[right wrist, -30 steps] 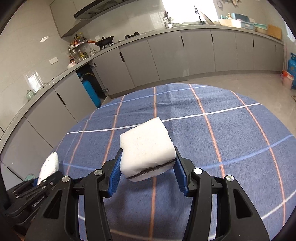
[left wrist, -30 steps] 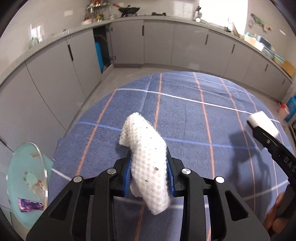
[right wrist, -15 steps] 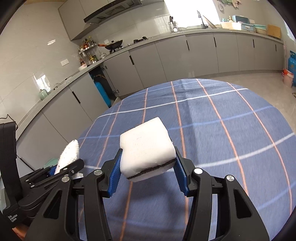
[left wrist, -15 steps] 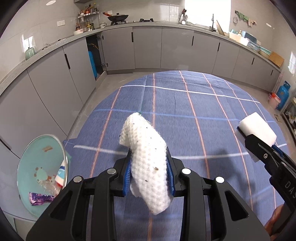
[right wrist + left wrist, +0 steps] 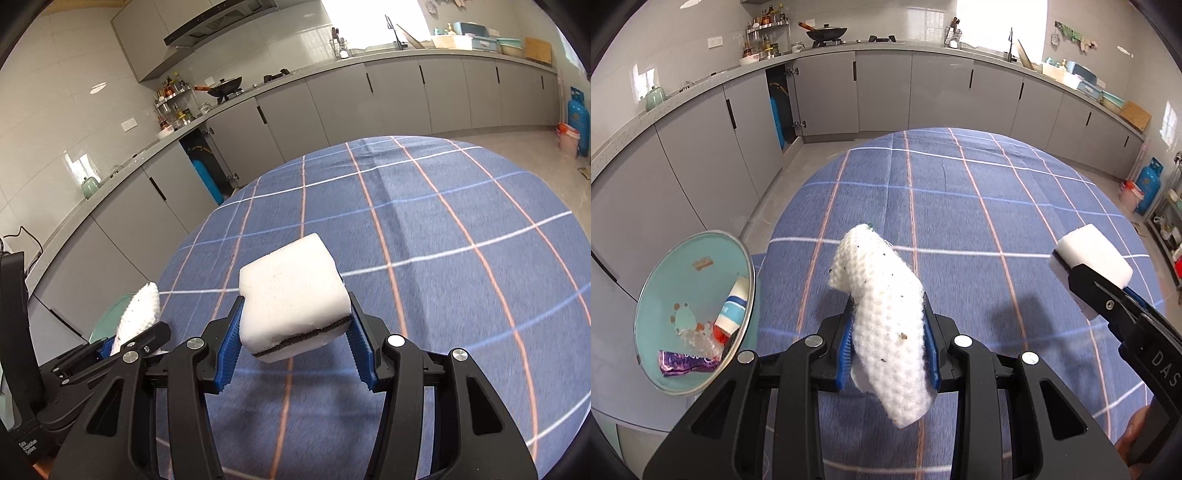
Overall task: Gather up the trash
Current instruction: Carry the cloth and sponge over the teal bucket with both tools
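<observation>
My left gripper (image 5: pixel 888 350) is shut on a white knitted cloth (image 5: pixel 886 314) flecked with dark crumbs, held above the blue checked tablecloth (image 5: pixel 979 206). My right gripper (image 5: pixel 293 345) is shut on a white sponge (image 5: pixel 291 295) with a dark scouring layer underneath. In the left wrist view the sponge (image 5: pixel 1097 254) and right gripper (image 5: pixel 1082 273) show at the right edge. In the right wrist view the cloth (image 5: pixel 138 314) and left gripper (image 5: pixel 125 341) show at lower left. A teal trash bin (image 5: pixel 676 273) with wrappers inside stands off the table's left edge.
Grey kitchen cabinets (image 5: pixel 886 96) curve around the room behind the table. One cabinet door stands open on a blue gas cylinder (image 5: pixel 775 118). Another blue cylinder (image 5: pixel 1148 184) and a rack stand at the far right. A wok (image 5: pixel 825 33) sits on the counter.
Both grippers have carried their loads leftward across the table. The teal bin has come further into the left wrist view, and more of its contents show.
</observation>
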Motion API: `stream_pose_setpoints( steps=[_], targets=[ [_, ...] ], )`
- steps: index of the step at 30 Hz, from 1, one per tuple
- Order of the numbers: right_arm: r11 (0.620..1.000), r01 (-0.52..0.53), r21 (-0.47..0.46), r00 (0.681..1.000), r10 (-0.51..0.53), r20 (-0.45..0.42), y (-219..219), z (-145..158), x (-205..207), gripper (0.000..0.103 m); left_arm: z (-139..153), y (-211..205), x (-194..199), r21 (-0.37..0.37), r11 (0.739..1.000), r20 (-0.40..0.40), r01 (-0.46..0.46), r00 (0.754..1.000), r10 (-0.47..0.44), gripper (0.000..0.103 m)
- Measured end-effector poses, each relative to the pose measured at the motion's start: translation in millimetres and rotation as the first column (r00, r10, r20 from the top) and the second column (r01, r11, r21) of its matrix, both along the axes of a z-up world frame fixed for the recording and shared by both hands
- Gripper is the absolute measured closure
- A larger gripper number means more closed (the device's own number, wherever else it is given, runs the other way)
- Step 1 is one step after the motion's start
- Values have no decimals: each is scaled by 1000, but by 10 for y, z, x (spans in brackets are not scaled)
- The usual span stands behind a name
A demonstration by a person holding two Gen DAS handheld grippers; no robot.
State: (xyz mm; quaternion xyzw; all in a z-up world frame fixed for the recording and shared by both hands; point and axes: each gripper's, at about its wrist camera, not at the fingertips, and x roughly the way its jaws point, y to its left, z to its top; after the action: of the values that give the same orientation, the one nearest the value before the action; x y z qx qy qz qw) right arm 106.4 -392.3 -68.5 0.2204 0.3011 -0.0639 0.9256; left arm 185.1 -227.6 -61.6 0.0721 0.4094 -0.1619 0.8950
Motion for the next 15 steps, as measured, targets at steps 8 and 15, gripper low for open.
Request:
stream_pose_setpoints(
  steps=[8,15],
  targets=[
    [1000,5,3,1000,-5,-6,128,-60,-154,51,-23,115,-174,-5,1000,1,11,1000,-11,72],
    [1000,-5,0,1000,5,-10,255,-83,-257,51,-42,244,-261,-11,1000,-2,0,1000,0,72]
  ],
)
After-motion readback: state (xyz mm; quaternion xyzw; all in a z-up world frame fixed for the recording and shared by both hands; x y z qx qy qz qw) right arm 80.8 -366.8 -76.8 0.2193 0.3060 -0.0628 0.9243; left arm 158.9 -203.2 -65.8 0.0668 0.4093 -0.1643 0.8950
